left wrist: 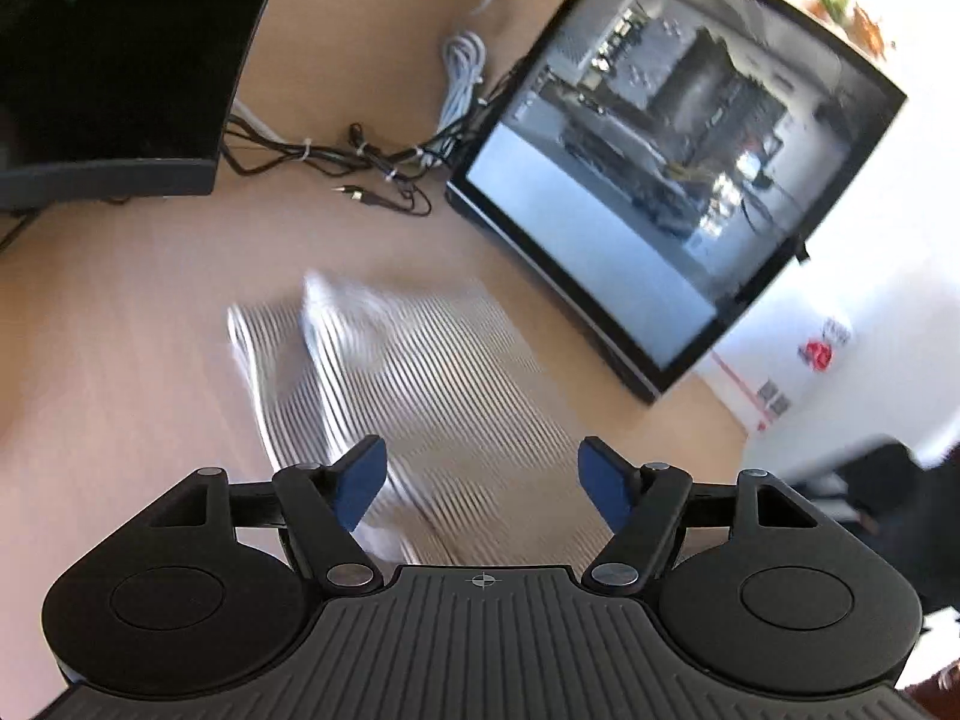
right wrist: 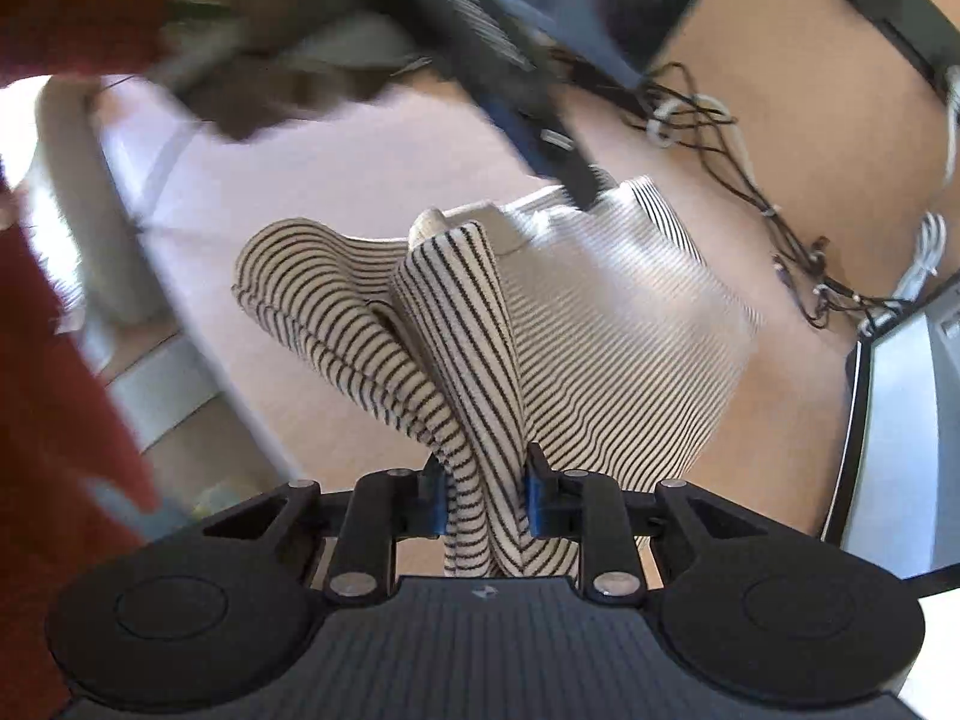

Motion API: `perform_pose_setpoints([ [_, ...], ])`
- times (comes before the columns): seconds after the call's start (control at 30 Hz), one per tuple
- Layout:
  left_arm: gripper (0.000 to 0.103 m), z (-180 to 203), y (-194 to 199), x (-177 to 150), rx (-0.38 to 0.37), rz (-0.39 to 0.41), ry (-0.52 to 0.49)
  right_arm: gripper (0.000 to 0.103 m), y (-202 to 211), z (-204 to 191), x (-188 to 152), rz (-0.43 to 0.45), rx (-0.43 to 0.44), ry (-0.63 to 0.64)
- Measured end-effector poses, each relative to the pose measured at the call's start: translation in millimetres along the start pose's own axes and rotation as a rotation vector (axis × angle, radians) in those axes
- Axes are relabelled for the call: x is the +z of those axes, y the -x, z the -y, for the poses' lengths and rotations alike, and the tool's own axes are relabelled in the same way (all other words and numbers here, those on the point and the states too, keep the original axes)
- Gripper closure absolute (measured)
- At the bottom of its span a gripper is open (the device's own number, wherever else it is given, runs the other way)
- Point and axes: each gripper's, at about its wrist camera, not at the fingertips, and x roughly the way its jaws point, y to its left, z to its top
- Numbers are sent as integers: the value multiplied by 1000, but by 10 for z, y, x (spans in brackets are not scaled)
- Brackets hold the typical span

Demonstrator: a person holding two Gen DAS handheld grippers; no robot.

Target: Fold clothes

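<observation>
Fingers of the right gripper [right wrist: 486, 504] pinch a bunched fold of the striped shirt [right wrist: 600, 324]; left gripper [left wrist: 482, 483] gapes empty above the counter [left wrist: 150, 312]. Mid-fold, the pinched fold probably needs carrying across next.

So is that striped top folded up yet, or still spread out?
Partly folded. The striped top lies on the desk with a sleeve doubled over, while the right gripper holds a bunched fold raised off it.
</observation>
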Motion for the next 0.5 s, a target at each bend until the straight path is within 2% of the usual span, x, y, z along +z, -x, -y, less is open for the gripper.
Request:
perform_pose_setpoints([
  [0.13,34,-36,-296,-62,-23,-60,-6,81,458,-24,145,-60,46,79],
  [0.27,35,-67,-450,-177,-29,-101,-9,81,656,300,454,-51,19,166],
  [0.4,35,-136,-440,-205,-38,-85,16,80,385,877,796,4,42,155],
  [0.5,40,-207,-387,-250,-22,-74,54,78,-88,1218,880,3,160,171],
])
